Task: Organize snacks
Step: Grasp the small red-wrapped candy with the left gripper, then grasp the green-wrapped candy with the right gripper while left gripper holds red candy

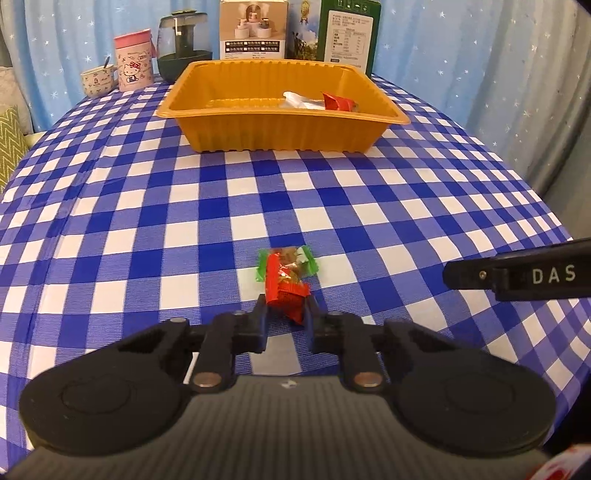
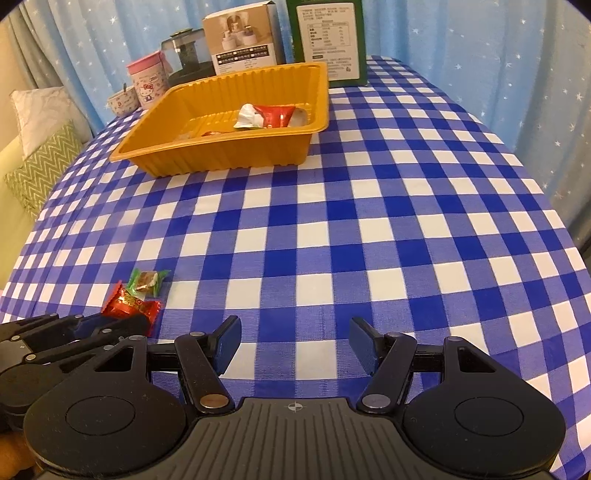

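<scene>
My left gripper [image 1: 287,308] is shut on a red snack packet [image 1: 286,291] low over the checked tablecloth; the packet also shows in the right wrist view [image 2: 129,304]. A green-ended snack packet [image 1: 291,262] lies on the cloth just beyond it, also seen in the right wrist view [image 2: 146,282]. An orange tray [image 1: 280,133] stands at the far middle and holds a white packet [image 1: 297,101] and a red packet [image 1: 338,101]. My right gripper [image 2: 293,341] is open and empty above the cloth, to the right of the left gripper [image 2: 110,325].
Behind the tray [image 2: 221,147] stand a pink Hello Kitty cup [image 1: 133,62], a small mug with a spoon [image 1: 98,80], a dark jar [image 1: 184,44], a beige box [image 1: 254,29] and a green carton [image 1: 347,31]. A cushion [image 2: 40,166] lies left of the table. Blue curtains hang behind.
</scene>
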Demonstrator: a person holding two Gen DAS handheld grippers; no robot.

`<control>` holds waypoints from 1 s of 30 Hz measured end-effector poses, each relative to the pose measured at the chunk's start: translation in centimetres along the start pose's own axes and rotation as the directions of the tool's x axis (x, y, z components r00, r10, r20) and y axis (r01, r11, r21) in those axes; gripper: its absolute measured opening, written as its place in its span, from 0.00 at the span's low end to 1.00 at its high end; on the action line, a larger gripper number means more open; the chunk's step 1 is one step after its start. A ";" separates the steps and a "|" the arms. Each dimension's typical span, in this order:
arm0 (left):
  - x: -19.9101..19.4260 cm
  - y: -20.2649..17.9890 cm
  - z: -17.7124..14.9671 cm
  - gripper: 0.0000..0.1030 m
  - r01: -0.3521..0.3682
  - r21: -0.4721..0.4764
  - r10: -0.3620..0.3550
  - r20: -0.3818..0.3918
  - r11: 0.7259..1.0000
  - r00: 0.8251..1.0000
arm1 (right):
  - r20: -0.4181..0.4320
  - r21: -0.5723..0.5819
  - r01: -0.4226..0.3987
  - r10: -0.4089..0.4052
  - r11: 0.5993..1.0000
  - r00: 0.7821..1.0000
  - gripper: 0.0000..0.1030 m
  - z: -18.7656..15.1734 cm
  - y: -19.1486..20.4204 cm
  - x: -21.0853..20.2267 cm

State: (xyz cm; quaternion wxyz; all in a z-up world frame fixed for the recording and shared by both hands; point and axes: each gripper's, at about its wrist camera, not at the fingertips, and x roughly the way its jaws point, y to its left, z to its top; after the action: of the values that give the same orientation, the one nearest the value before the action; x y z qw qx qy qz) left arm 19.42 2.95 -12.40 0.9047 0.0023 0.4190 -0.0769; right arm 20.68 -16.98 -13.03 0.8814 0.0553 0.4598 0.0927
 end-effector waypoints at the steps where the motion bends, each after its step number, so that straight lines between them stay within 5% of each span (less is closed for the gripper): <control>1: -0.1 0.2 0.0 0.16 -0.003 -0.002 0.003 0.003 1.000 1.000 | 0.000 -0.004 -0.003 0.003 1.000 1.000 0.62 0.0 0.2 0.1; 23: -3.9 8.1 2.9 0.15 -0.102 -0.160 0.117 0.087 0.982 0.989 | 0.010 -0.163 -0.211 0.215 0.964 0.977 0.62 2.0 8.2 4.9; 27: -4.0 8.7 2.8 0.15 -0.097 -0.181 0.115 0.092 0.979 0.989 | 0.026 -0.178 -0.205 0.213 0.962 0.977 0.62 1.7 9.7 5.7; 30: -3.9 9.0 2.8 0.16 -0.094 -0.190 0.113 0.091 0.977 0.989 | 0.031 -0.192 -0.176 0.185 0.965 0.982 0.52 1.5 10.6 6.5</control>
State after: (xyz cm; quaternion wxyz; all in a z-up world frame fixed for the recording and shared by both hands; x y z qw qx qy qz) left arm 20.27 12.19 -8.17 0.9238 -0.0641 0.3774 0.0096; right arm 24.41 -5.21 -15.46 0.8815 0.0154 0.4204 0.2145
